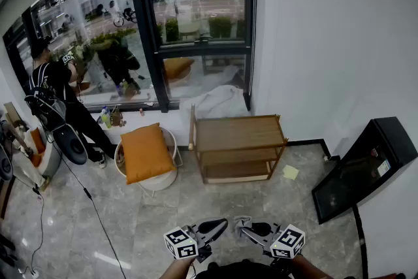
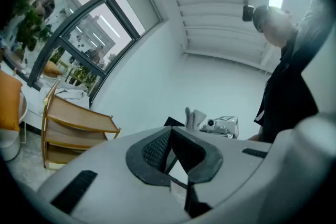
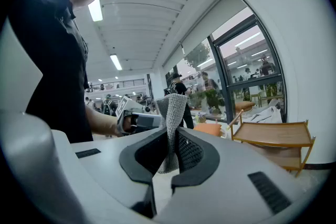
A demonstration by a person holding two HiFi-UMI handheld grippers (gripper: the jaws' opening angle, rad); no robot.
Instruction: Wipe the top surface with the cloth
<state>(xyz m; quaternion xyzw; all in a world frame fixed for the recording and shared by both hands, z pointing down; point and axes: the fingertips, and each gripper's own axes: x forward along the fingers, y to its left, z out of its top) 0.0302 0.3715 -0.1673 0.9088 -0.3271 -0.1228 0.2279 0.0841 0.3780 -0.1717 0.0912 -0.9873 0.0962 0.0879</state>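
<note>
The grey knitted cloth (image 3: 173, 110) stands upright, pinched between the fingers of the right gripper (image 3: 172, 136). Just beside it at 9 o'clock, the left gripper (image 2: 171, 132) has its fingers pressed together at the tips, holding nothing. The three-tier wooden shelf (image 1: 238, 134) stands well apart at 12 o'clock, with an orange cushion (image 1: 145, 152) at its 9 o'clock.

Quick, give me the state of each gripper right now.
Left gripper: closed, nothing between its jaws.
Right gripper: closed on the grey cloth.
</note>
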